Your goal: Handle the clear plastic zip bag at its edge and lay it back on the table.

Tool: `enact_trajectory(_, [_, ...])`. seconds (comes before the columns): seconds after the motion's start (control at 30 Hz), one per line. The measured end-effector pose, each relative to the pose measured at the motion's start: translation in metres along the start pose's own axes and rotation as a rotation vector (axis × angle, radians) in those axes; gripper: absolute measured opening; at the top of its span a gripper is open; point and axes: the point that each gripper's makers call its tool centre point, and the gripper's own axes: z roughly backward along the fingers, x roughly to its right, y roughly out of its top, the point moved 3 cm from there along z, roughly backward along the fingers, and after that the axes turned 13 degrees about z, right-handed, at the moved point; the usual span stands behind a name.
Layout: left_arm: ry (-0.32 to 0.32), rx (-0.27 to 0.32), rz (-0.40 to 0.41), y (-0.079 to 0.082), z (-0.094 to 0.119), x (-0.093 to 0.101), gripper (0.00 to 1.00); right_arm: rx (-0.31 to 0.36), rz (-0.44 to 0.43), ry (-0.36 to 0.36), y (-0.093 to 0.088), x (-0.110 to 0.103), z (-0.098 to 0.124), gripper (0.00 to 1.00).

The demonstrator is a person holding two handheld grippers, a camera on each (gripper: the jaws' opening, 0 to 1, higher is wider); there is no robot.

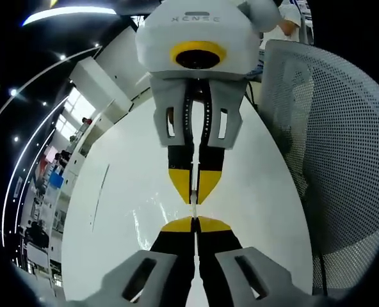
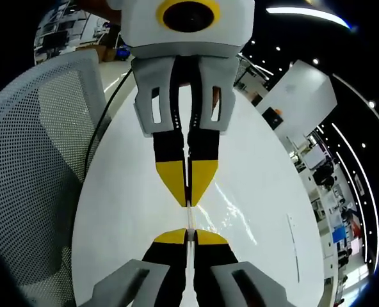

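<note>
Above the glossy white table (image 1: 112, 192), left gripper (image 1: 194, 221) and right gripper (image 2: 189, 232) meet tip to tip, each clamped on the clear plastic zip bag's edge (image 1: 193, 212), beside a grey mesh chair (image 1: 333, 147).

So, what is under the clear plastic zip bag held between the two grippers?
Under the clear plastic zip bag lies the glossy white table. The fingers of both grippers cover the pinched edge, so it cannot be seen.

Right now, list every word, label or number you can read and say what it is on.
"XENSE", faint raised letters on the white housing of the right gripper facing the left gripper view.
The wall signs far off in the background are too small to read.
</note>
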Motion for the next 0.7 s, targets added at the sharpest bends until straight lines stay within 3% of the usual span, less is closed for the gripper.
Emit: enact_trajectory(0.7, [0.002, -0.009, 0.004, -0.0030, 0.0045, -0.0024, 0.00, -0.013, -0.022, -0.010, -0.0088, -0.0012, 0.0043, 0.00])
